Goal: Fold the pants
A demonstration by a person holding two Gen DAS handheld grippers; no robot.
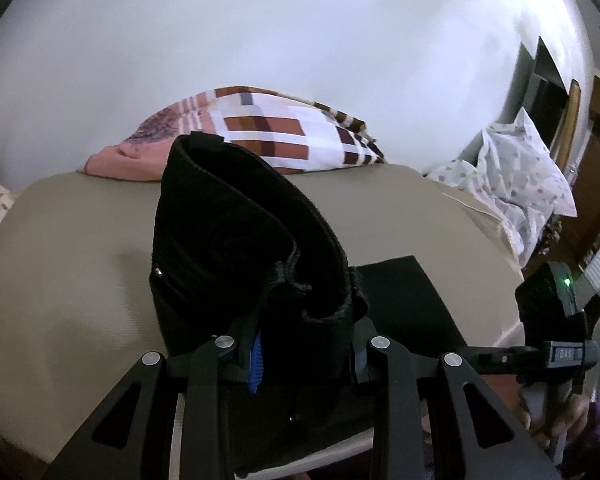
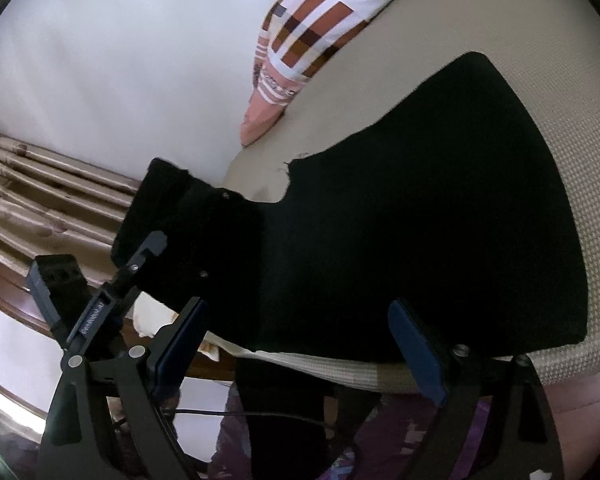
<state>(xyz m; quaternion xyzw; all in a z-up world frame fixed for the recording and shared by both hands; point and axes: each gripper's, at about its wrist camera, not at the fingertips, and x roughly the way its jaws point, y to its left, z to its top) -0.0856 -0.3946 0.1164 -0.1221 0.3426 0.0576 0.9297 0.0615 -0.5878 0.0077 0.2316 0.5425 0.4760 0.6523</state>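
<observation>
The left gripper [image 1: 304, 344] is clamped on a bunched end of the black pants [image 1: 236, 240], which rise directly ahead of its fingertips, lifted off the bed [image 1: 80, 240]. The right gripper [image 2: 300, 356] stands spread, gripping nothing; the flat remainder of the pants [image 2: 420, 220] lies ahead of it and to its right on the bed. The garment's long axis appears to run away from the right gripper, though dark cloth hides the seams. The left gripper is nearer the raised end.
</observation>
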